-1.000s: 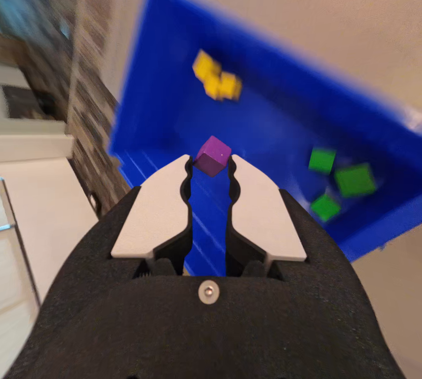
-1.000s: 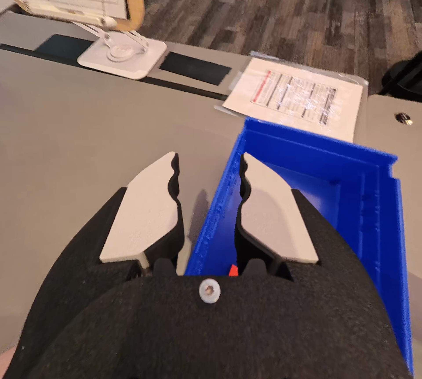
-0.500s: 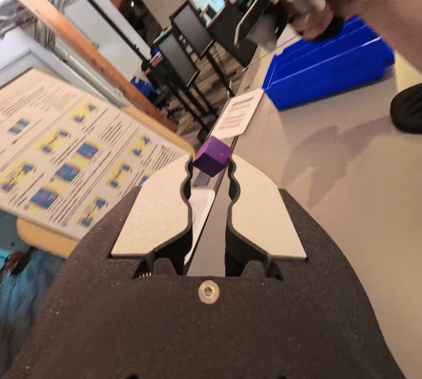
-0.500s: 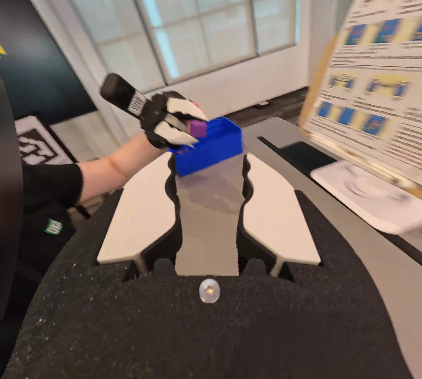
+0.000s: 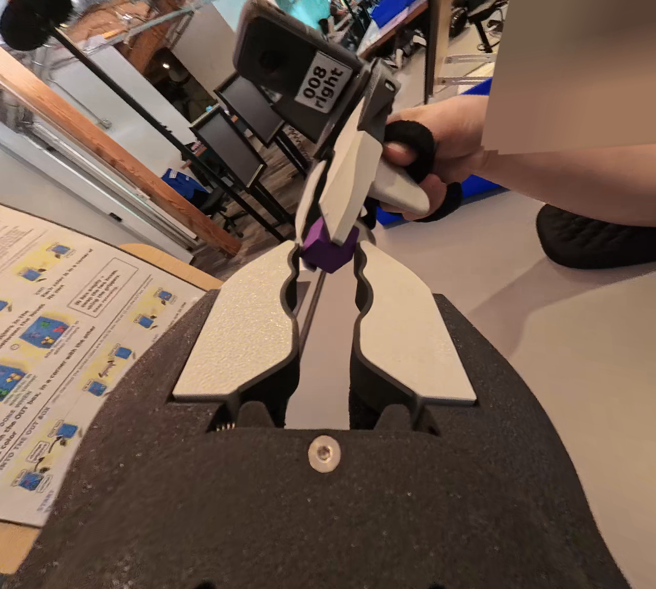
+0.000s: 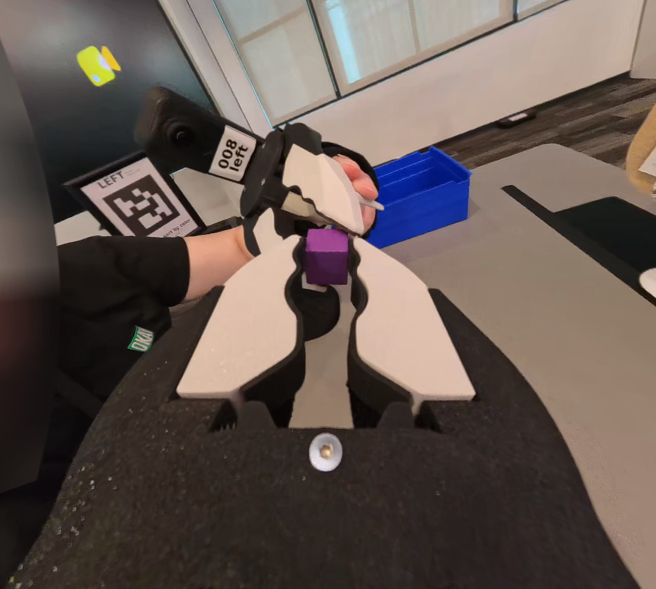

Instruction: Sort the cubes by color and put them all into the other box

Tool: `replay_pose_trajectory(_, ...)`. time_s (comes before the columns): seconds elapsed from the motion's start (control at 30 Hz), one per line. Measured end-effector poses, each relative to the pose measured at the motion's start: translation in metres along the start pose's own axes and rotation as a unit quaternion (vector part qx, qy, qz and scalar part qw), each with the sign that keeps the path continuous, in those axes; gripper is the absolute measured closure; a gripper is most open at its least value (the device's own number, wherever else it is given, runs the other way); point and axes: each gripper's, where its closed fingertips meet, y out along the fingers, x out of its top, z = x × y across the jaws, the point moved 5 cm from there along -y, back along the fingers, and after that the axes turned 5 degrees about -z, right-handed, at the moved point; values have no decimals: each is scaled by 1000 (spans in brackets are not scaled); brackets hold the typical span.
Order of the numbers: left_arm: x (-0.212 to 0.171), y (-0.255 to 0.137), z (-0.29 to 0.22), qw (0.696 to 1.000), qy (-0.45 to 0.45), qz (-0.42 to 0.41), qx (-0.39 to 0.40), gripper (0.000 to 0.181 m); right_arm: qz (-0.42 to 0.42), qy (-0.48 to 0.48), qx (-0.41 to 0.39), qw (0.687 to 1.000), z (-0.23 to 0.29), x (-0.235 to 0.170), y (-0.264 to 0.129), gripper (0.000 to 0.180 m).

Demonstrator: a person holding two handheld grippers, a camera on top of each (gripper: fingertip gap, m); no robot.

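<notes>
Above the grey table (image 6: 497, 288), between the two grippers, sits the purple cube (image 6: 326, 261), held clear of the surface. Left gripper (image 5: 326, 254): fingertips closed against the cube's two sides. Right gripper (image 6: 324, 258): fingertips also pressed on the cube, meeting the left gripper tip to tip from the opposite direction, at an angle to it. Both pairs clamp the same cube. Blue box (image 6: 422, 203) stands on the table beyond the cube, well apart from it. Instruction sheet (image 5: 71, 341) lies left of the left gripper.
</notes>
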Motion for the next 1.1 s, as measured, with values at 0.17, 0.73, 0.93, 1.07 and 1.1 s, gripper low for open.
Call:
replay_pose_trajectory(0.17, -3, -11, -4, 999, 10, 9, 29, 159, 23, -10, -4, 1000, 2, 0, -7, 158)
replay_pose_trajectory(0.73, -96, -122, 9, 969, -56, 212, 114, 162, 66, 286, -642, 708, -36, -153, -439, 157)
replay_pose_trajectory(0.93, -98, -149, 16, 959, -50, 235, 150, 162, 85, 345, -622, 697, -61, -181, -438, 155)
replay_pose_trajectory(1.07, -100, -176, 27, 946, -42, 263, 184, 161, 44, 318, -636, 702, -56, -161, -437, 133)
replay_pose_trajectory(1.1, -102, -186, 31, 941, -37, 274, 195, 161, 33, 302, -642, 704, -52, -152, -437, 132)
